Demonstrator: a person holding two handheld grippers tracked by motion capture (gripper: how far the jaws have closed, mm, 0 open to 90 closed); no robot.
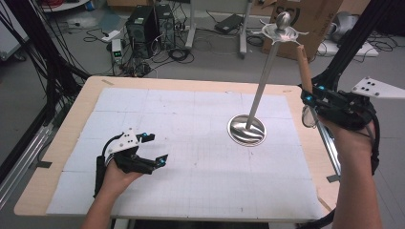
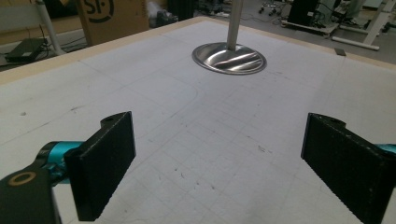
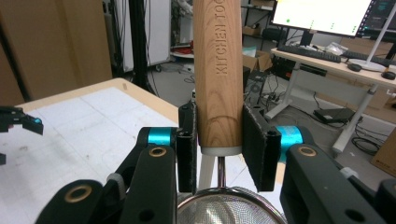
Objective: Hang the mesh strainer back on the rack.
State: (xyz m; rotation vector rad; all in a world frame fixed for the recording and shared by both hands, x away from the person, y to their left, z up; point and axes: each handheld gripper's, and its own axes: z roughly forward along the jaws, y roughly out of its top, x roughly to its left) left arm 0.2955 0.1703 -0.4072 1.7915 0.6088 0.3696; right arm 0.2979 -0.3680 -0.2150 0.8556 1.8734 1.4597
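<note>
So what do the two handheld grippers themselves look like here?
Both are black. The left gripper has flat, rough-faced black jaws, turquoise joints, brass-coloured pivot rings and a pale grey three-cornered plate on top. The right gripper has the same jaws, turquoise collars and rings, and a black cable trails past the bare forearm.

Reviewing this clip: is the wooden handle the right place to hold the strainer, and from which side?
Yes. The right gripper is shut across the low end of the wooden handle, one pad on each flank. The handle is straight, thick and upright; the strainer basket hangs below, round and awkward.
</note>
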